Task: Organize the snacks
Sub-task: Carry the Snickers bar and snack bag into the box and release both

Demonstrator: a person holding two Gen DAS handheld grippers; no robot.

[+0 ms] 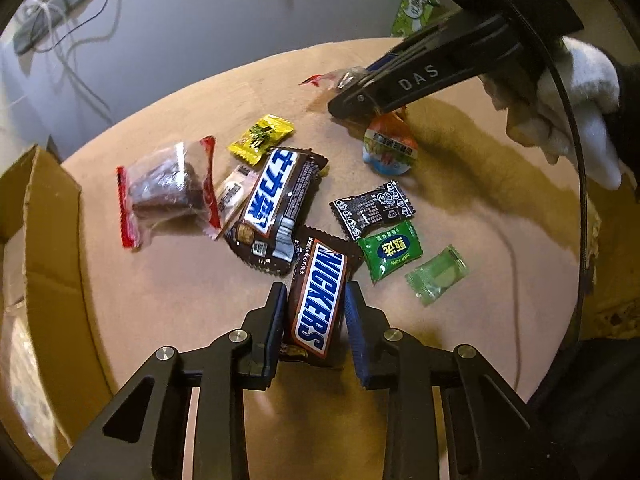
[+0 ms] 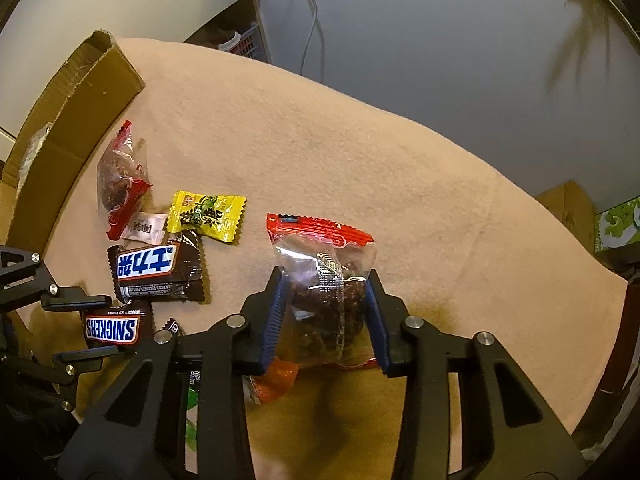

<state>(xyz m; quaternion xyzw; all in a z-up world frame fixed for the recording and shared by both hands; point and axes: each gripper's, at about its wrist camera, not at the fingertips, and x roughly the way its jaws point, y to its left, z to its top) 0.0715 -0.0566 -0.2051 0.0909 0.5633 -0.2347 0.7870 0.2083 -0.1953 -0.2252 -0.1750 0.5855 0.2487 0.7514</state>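
Observation:
A Snickers bar (image 1: 318, 300) lies lengthwise between my left gripper's (image 1: 315, 288) blue pads, which press on both of its long sides. The right wrist view shows that gripper (image 2: 114, 327) at the left edge, closed on the same bar (image 2: 110, 328). My right gripper (image 2: 326, 274) is shut on a clear bag with red ends (image 2: 326, 308) that holds a dark brown snack. From the left wrist view the right gripper (image 1: 348, 96) reaches in from the upper right, held by a white-gloved hand (image 1: 572, 96).
Loose on the beige cloth: a second Snickers (image 1: 276, 200), another clear red-ended bag (image 1: 168, 192), yellow (image 1: 262, 136), black (image 1: 374, 208), green (image 1: 390, 250) and pale green (image 1: 438, 274) candies, and a round orange-topped packet (image 1: 390, 148). An open cardboard box (image 1: 52, 240) stands at the left.

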